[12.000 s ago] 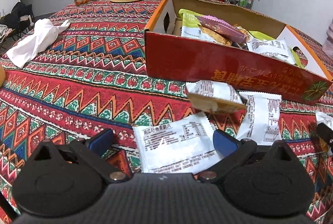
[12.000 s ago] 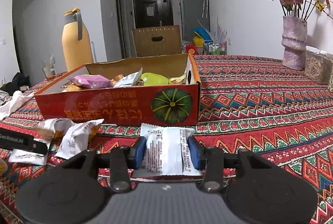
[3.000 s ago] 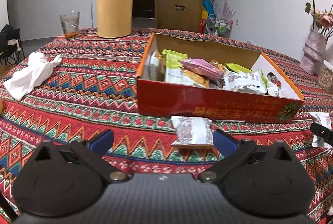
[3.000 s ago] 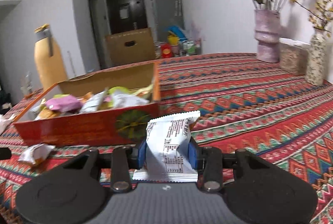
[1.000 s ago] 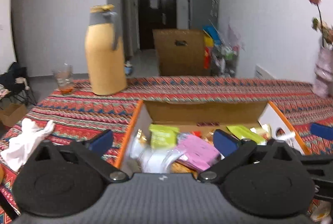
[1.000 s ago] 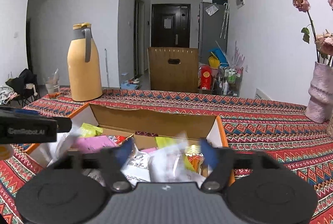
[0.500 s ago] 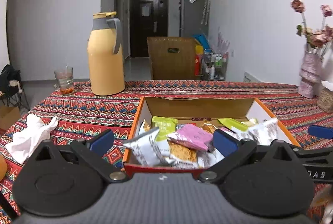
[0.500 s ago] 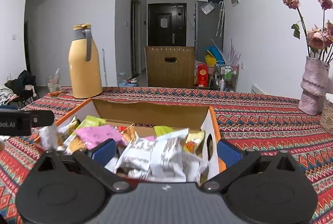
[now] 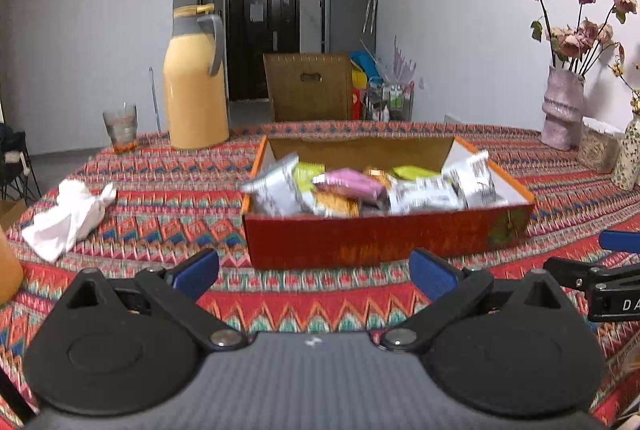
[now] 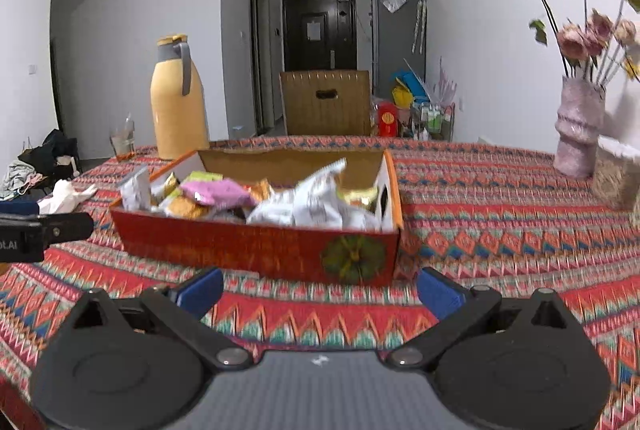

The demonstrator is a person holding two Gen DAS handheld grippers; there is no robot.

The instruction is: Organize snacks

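The red cardboard box point(image 9: 384, 238) sits on the patterned tablecloth point(image 9: 168, 190), open at the top and heaped with snack packets point(image 9: 348, 186): white printed ones, a pink one point(image 10: 216, 192), green and orange ones. In the left wrist view a white packet point(image 9: 276, 186) leans over the box's left wall, and another white packet point(image 9: 474, 176) stands toward its right end. Both grippers hang on the near side of the box, clear of it. The left gripper point(image 9: 314, 272) has its 2 blue pads spread wide with only tablecloth between them. The right gripper point(image 10: 320, 288) is likewise spread fully, holding nothing, having widened slightly in the last second. Behind the box to the left stand a yellow jug point(image 9: 195, 80) and a glass point(image 9: 120, 126); a crumpled white cloth point(image 9: 68, 214) lies left of the box. Far right of the box stands a vase of dried roses point(image 9: 562, 110).
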